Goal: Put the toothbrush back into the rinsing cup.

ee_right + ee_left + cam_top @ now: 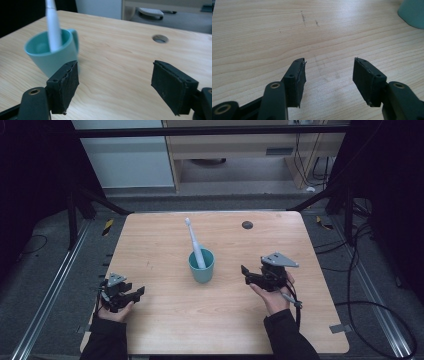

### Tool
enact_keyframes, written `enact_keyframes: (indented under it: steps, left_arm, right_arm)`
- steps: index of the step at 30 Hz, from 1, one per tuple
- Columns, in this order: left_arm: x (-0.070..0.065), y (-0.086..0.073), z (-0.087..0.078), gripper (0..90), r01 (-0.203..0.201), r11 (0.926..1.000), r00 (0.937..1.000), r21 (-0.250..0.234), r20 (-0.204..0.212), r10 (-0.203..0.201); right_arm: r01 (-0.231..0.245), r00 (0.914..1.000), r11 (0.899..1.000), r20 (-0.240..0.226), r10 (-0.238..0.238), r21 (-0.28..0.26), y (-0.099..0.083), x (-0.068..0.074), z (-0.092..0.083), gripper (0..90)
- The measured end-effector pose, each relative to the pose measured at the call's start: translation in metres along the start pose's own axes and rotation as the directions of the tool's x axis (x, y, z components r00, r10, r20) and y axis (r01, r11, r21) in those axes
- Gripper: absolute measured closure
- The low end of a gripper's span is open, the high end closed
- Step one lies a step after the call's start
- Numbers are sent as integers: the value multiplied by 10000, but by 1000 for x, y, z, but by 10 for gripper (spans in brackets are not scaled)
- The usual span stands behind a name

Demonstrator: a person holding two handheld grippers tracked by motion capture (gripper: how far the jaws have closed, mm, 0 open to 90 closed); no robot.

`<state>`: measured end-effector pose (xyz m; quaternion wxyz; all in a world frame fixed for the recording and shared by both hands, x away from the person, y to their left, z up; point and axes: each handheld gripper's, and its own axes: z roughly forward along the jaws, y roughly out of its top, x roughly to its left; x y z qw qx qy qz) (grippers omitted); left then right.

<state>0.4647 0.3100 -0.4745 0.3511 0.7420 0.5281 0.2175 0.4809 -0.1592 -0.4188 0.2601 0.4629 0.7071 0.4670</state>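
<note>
A teal mug (pixel 201 265) stands mid-table, and a white electric toothbrush (pixel 194 243) leans out of it toward the far side. In the right gripper view the mug (pixel 51 56) and the toothbrush (pixel 53 27) sit just beyond the left jaw. My right gripper (pixel 248 274) is held to the right of the mug, apart from it; its jaws stand wide open (pixel 115 82) with only bare wood between them. My left gripper (pixel 134 295) rests near the table's front left, open (pixel 329 77) and holding nothing. A corner of the mug (pixel 413 12) shows at the top right of the left gripper view.
The wooden table (pixel 165 320) has a round cable hole (pixel 247 225) near its far edge, also seen as the hole (pixel 160 38) in the right gripper view. Faint dark scuff marks (pixel 303 18) lie on the wood ahead of the left gripper. Cables trail on the floor at the right.
</note>
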Motion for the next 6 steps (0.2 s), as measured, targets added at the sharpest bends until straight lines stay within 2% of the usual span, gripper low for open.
enact_keyframes:
  steps: [4,6]
  left_arm:
    - [-1,0,0,402,-84,10000,9999,13,90,84]
    - [-2,0,-1,394,-110,9999,9999,-16,105,111]
  right_arm:
    - [-130,9995,9995,301,122,271,-14,-19,-8,217]
    - [52,9990,9988,432,-73,493,-19,-24,-9,204]
